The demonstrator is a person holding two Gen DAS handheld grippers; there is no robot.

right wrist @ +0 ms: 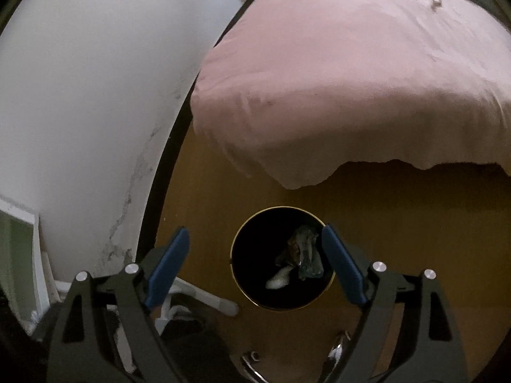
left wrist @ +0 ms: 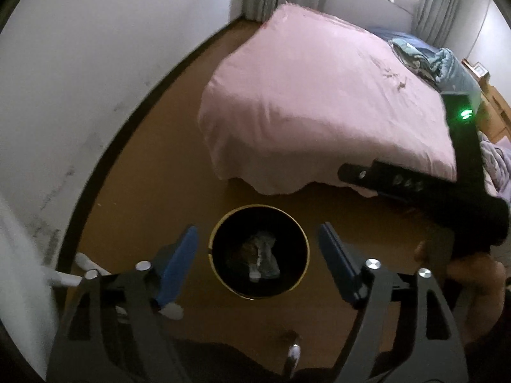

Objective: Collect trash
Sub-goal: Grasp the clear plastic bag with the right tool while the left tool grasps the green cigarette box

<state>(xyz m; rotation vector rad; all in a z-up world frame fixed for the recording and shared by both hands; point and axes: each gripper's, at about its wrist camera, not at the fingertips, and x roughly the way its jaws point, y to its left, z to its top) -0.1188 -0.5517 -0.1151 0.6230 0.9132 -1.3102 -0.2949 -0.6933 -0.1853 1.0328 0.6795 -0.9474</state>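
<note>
A round black trash bin with a gold rim (left wrist: 306, 239) stands on the brown floor below both grippers; it also shows in the right wrist view (right wrist: 238, 274). Crumpled trash (left wrist: 262, 255) lies at its bottom, and in the right wrist view the trash (right wrist: 303, 252) includes a pale piece (right wrist: 278, 280). My left gripper (left wrist: 258, 236) is open and empty above the bin. My right gripper (right wrist: 255, 239) is open and empty above the bin's left side; its black body (left wrist: 415, 188) shows in the left wrist view at the right.
A bed with a pink cover (left wrist: 319, 95) stands just beyond the bin; bedding is piled at its far end (left wrist: 440, 63). A white wall (left wrist: 95, 63) with a dark skirting runs on the left. White chair-base legs (right wrist: 204, 296) lie near the bin.
</note>
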